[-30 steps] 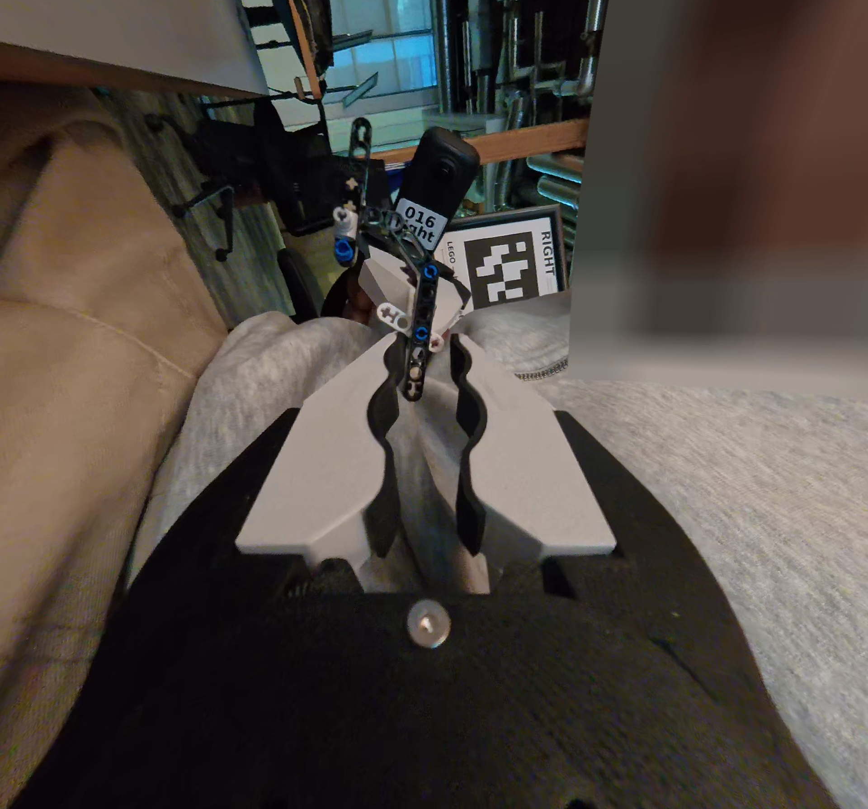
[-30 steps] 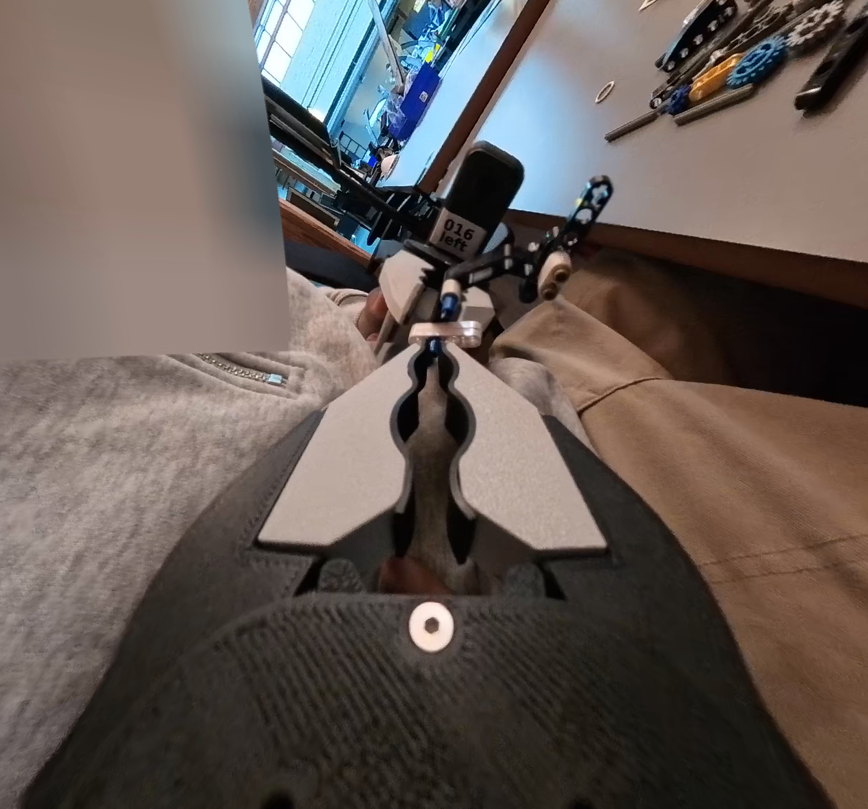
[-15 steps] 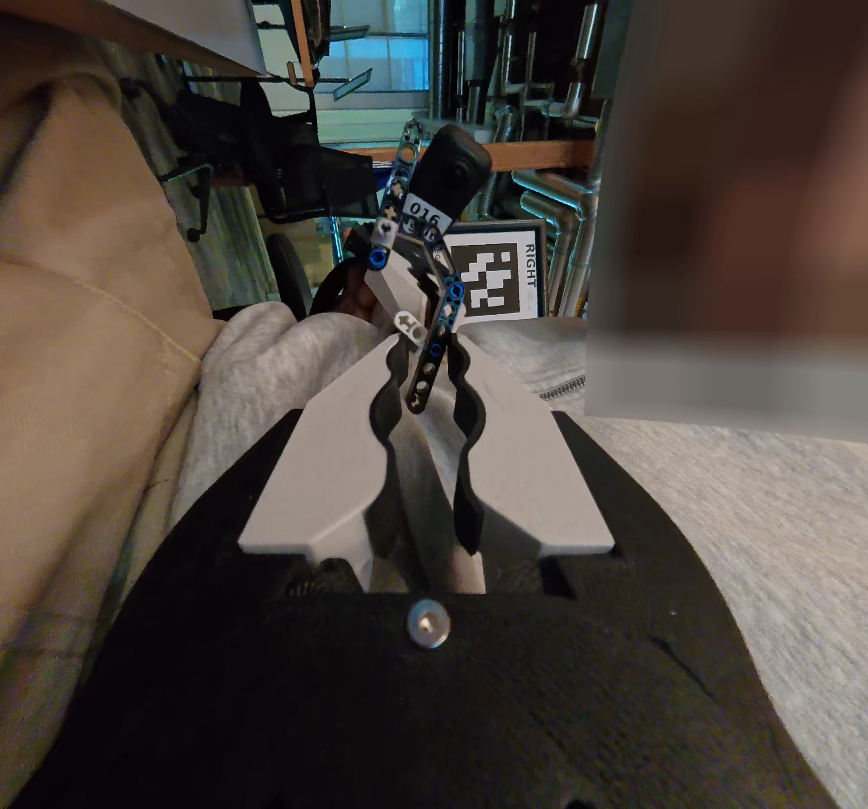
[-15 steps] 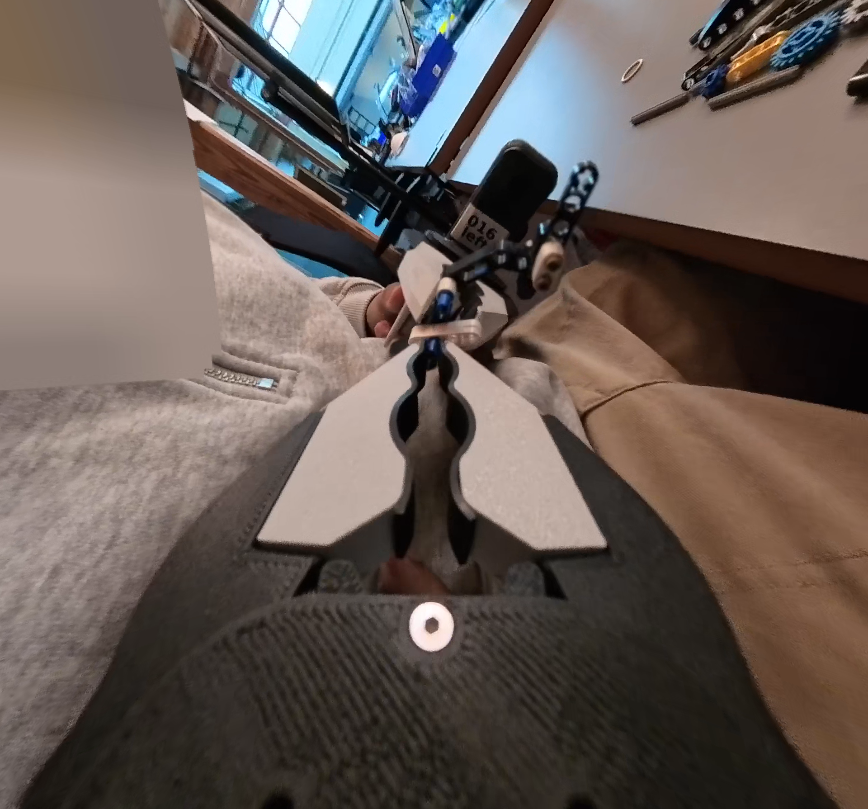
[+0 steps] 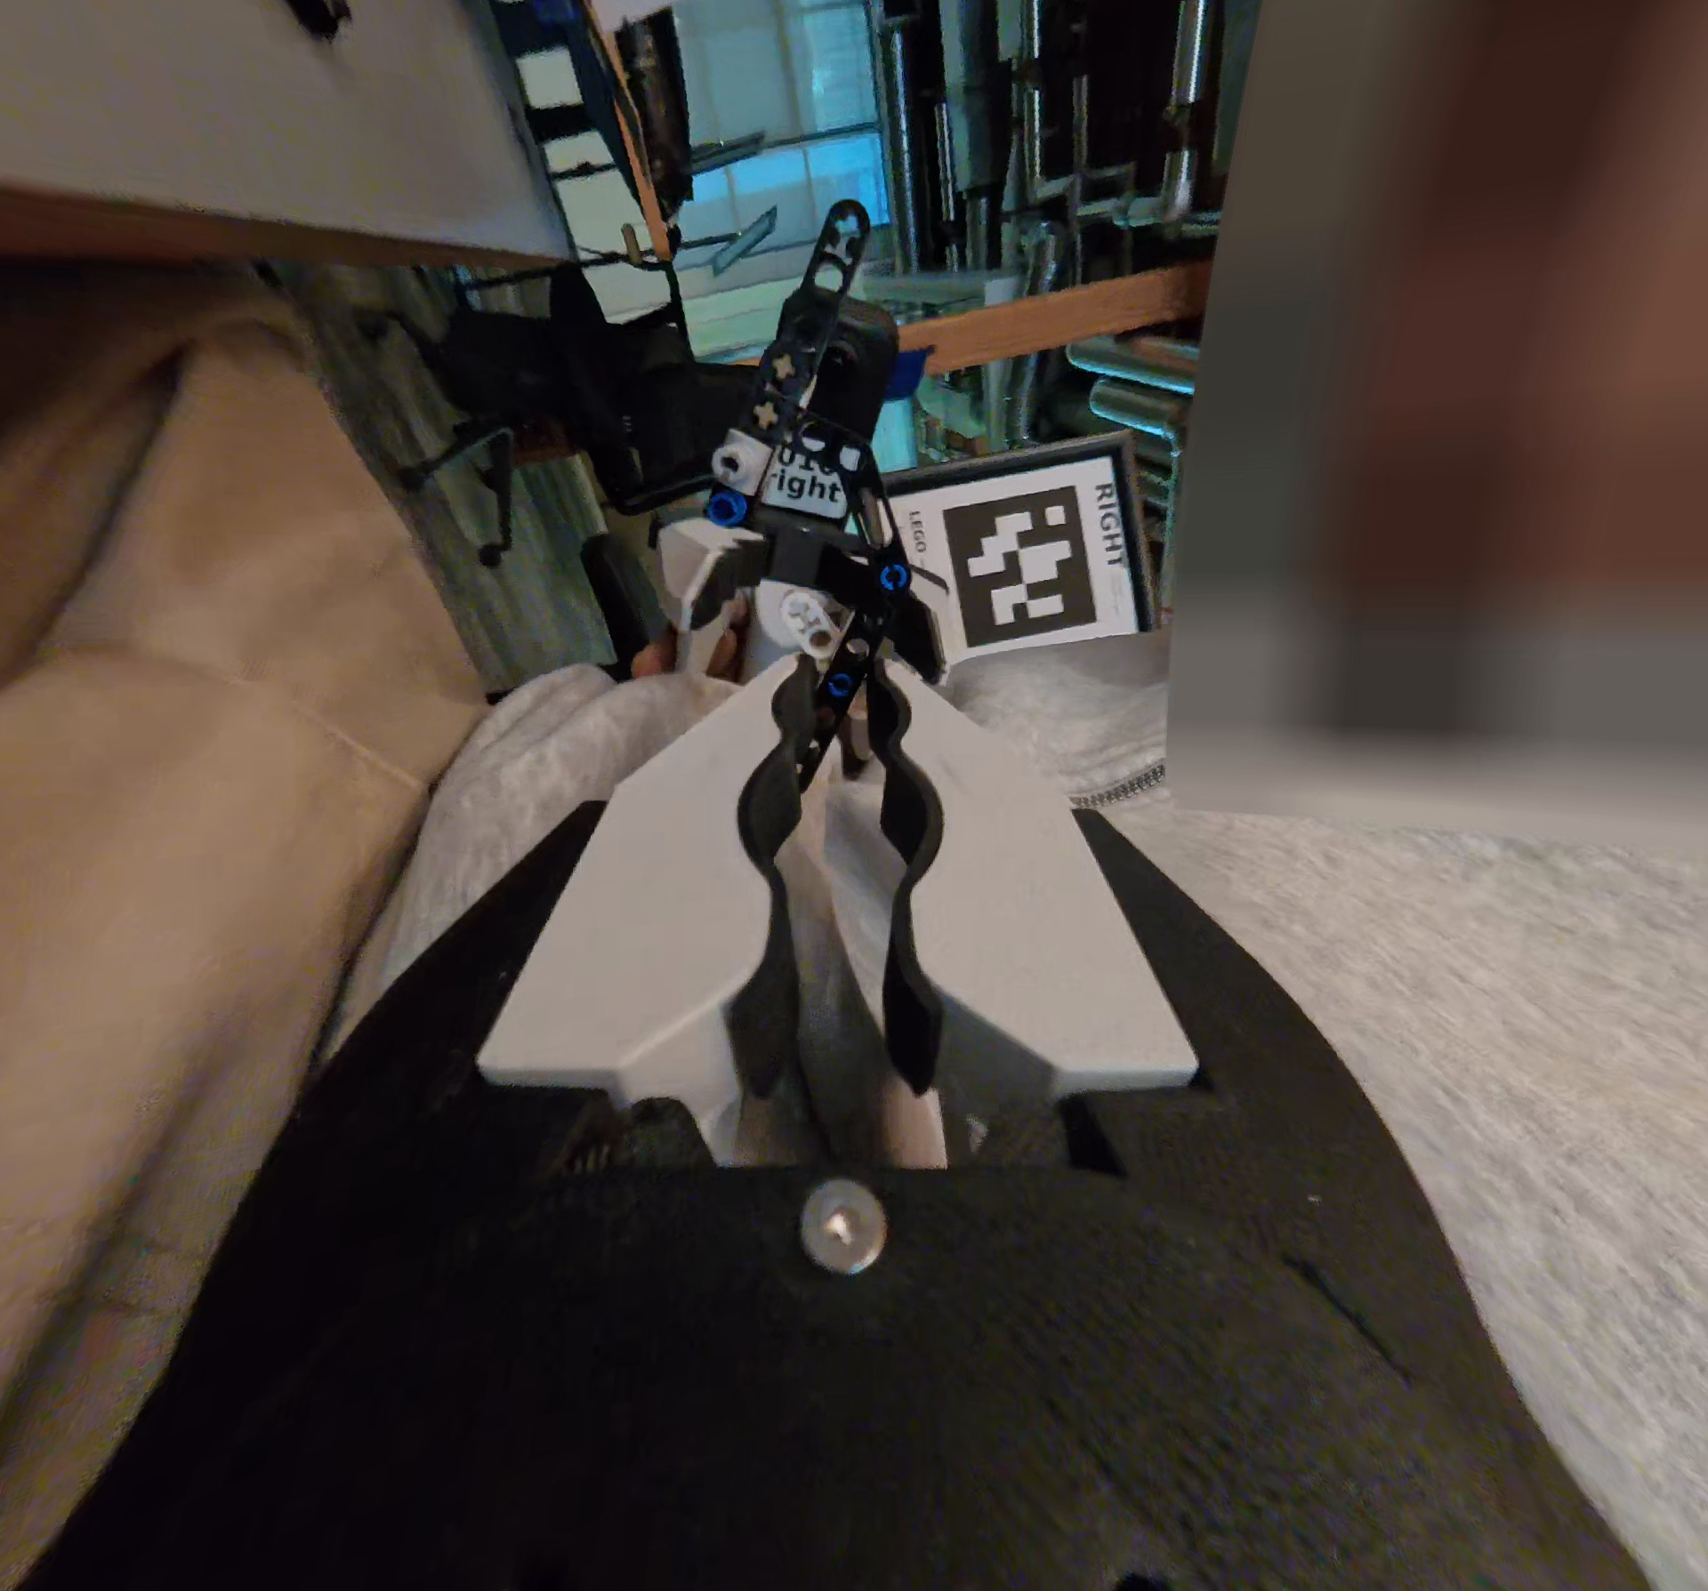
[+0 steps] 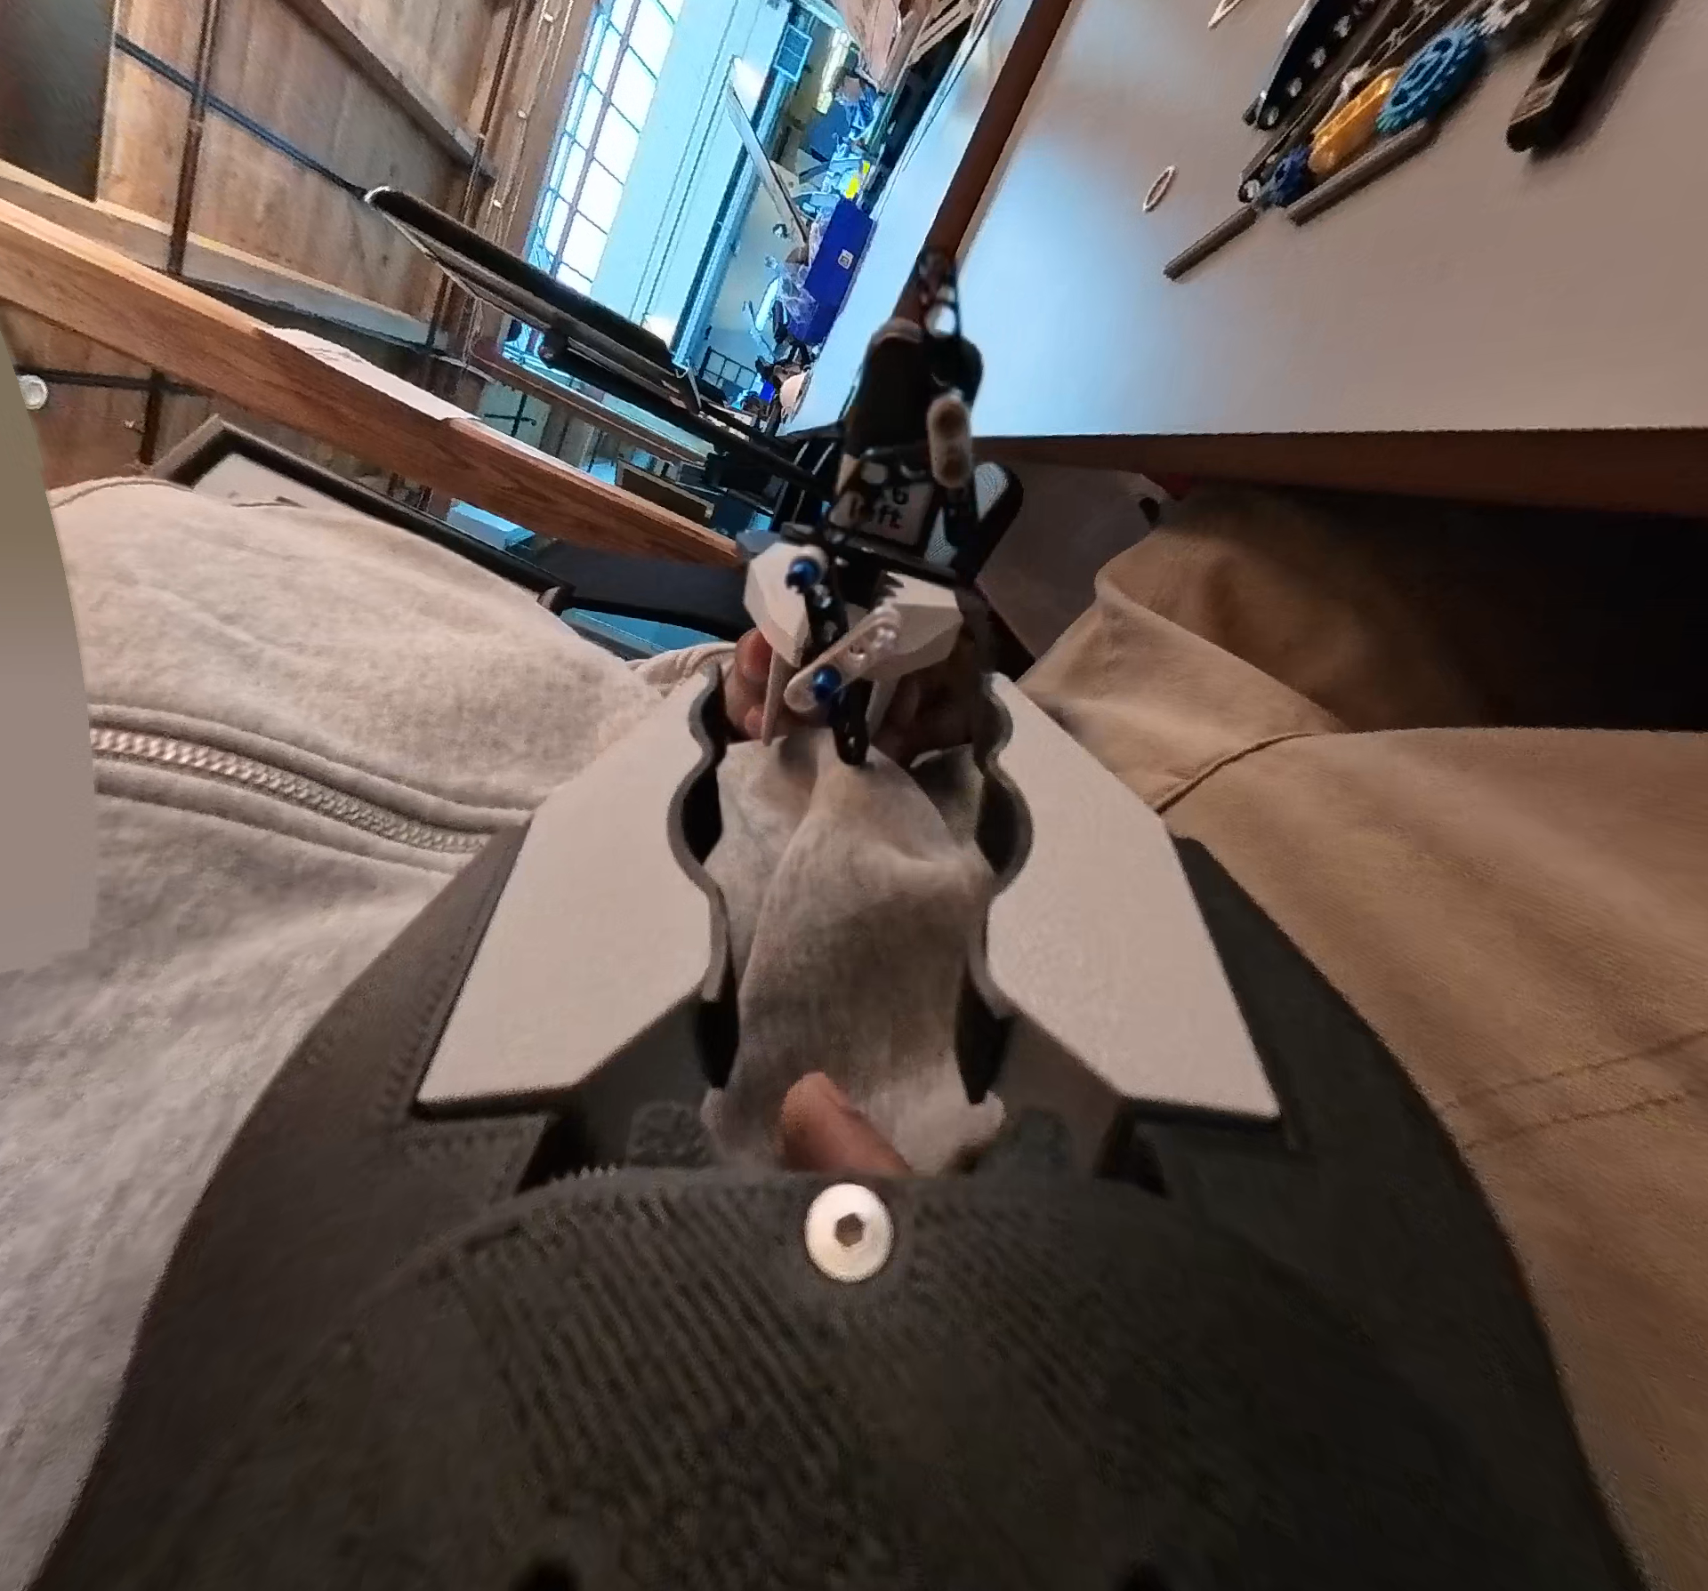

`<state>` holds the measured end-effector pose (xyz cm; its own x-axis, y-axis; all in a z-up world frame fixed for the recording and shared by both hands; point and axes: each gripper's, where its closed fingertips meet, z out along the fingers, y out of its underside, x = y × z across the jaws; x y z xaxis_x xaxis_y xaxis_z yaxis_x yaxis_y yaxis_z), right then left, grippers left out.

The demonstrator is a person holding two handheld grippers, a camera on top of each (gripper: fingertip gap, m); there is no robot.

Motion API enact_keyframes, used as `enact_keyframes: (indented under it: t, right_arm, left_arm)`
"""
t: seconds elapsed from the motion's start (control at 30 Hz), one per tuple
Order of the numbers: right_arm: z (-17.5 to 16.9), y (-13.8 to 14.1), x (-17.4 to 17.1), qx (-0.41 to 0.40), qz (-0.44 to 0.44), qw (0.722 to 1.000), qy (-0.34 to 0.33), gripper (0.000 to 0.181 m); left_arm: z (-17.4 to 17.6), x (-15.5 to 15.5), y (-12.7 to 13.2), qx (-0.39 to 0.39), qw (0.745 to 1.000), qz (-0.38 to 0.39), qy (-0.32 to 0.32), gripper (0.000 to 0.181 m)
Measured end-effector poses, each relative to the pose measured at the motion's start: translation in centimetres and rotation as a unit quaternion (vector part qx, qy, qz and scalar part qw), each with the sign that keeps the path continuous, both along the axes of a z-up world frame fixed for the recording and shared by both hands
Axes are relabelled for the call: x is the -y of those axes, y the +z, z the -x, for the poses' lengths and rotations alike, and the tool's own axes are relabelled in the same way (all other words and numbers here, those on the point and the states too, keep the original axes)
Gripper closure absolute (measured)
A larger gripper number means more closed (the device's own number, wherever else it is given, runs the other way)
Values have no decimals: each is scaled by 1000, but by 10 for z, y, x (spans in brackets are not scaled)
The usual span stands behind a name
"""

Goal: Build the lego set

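Half a second ago the right hand-held gripper (image 6: 846, 720) was clenched on the lego assembly (image 5: 818, 549); its jaws are now spread wide and released, and the assembly sits just past its fingertips, near the centre of the right wrist view. The left hand-held gripper (image 5: 836, 701) has its jaws only a little apart, grasping the lower end of the assembly's black beam (image 5: 832, 715) just above the centre of the left wrist view, as it did before. The assembly has swung round: its thin black link (image 5: 832, 262) now points up toward the top of the frame rather than leaning left.

The assembly is made of slim black beams with rows of round holes, joined by blue pins (image 5: 725, 509), with a small light grey connector (image 5: 813, 618) at mid height. Each hand-held gripper has matte grey wedge-shaped fingers with wavy black inner pads on a dark textured body.

Both are held low over the person's lap, over a fuzzy grey sweater (image 6: 277, 715) and tan trousers (image 6: 1433, 900). In the upper right of the right wrist view, the pale desk (image 6: 1201, 299) carries loose parts, among them a blue gear (image 6: 1437, 73), a yellow piece (image 6: 1349, 128) and a grey axle (image 6: 1211, 239).
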<state>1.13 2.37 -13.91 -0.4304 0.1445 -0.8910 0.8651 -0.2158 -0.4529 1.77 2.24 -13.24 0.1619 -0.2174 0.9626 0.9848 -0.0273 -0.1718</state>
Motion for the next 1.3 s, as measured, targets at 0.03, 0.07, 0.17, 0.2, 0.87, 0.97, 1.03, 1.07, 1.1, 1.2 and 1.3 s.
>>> enact_keyframes:
  t: [0.03, 0.07, 0.17, 0.2, 0.87, 0.97, 1.03, 1.07, 1.1, 1.2, 1.3]
  right_arm:
    - [0, 0, 2, 2, -2, 1000, 5, 129]
    - [0, 2, 4, 0, -1, 1000, 7, 131]
    - [2, 7, 8, -19, 1, 1000, 9, 145]
    - [3, 9, 8, -27, 0, 1000, 5, 153]
    - [12, 3, 4, -11, 9, 1000, 14, 169]
    - [13, 4, 3, -1, 30, 999, 14, 172]
    - [14, 4, 4, -1, 28, 1000, 13, 172]
    - [14, 4, 4, -1, 26, 1000, 13, 173]
    - [14, 4, 4, -1, 25, 1000, 14, 173]
    - [14, 3, 4, 9, 30, 999, 14, 174]
    - [14, 1, 4, 23, 37, 999, 18, 174]
  left_arm:
    - [1, -1, 1, -20, 1000, 5, 4, 172]
    - [1, -2, 2, -40, 999, 12, 5, 171]
    - [4, -6, 4, -75, 997, 25, 14, 171]
    - [5, -7, 3, -74, 997, 28, 12, 171]
    - [12, -3, 6, -33, 999, -10, -2, 156]
    - [9, -6, 1, -21, 1000, 0, -18, 162]
    - [11, -7, 0, -25, 1000, 5, -14, 162]
    - [11, -7, 1, -26, 1000, 4, -13, 162]
    - [11, -6, 1, -24, 1000, 2, -11, 161]
    - [13, -5, 1, -20, 1000, -4, -5, 160]
    - [16, -4, 1, -34, 999, 1, 8, 157]
